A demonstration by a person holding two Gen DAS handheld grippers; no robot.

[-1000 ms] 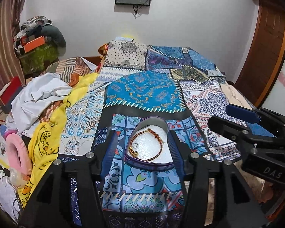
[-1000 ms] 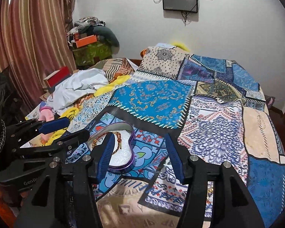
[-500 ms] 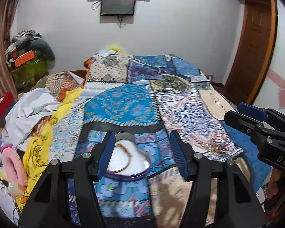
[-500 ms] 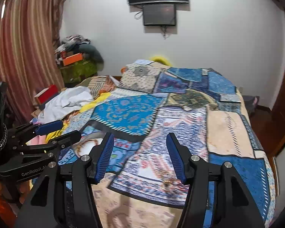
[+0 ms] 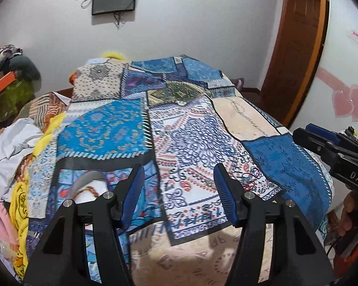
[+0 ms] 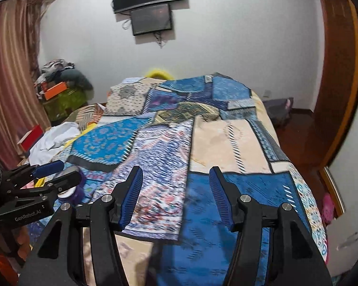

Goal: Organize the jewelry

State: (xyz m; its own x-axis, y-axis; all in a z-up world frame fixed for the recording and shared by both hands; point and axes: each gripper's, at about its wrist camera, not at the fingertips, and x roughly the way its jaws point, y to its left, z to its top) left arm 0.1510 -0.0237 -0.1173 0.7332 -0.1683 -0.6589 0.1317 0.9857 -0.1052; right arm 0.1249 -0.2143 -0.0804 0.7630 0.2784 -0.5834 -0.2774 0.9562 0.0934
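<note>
A purple-rimmed jewelry tray [image 5: 89,186] with a white lining lies on the patchwork bedspread [image 5: 183,143], low at the left of the left wrist view, partly hidden behind the left finger. A brown beaded bracelet [image 5: 87,189] lies in it. My left gripper [image 5: 179,190] is open and empty, raised above the bed to the right of the tray. My right gripper [image 6: 175,188] is open and empty over the blue and patterned patches. The left gripper also shows in the right wrist view [image 6: 53,172], covering most of the tray [image 6: 72,194].
Clothes and a white sheet [image 5: 9,147] are piled at the bed's left side, with a yellow cloth [image 5: 19,200]. A wooden door frame [image 5: 298,47] stands at the right. Screens [image 6: 150,4] hang on the far wall. A curtain [image 6: 9,83] hangs at the left.
Both grippers have lifted and swung right, away from the tray. The tray, once between my left fingers, now lies low at the left. Both stay open.
</note>
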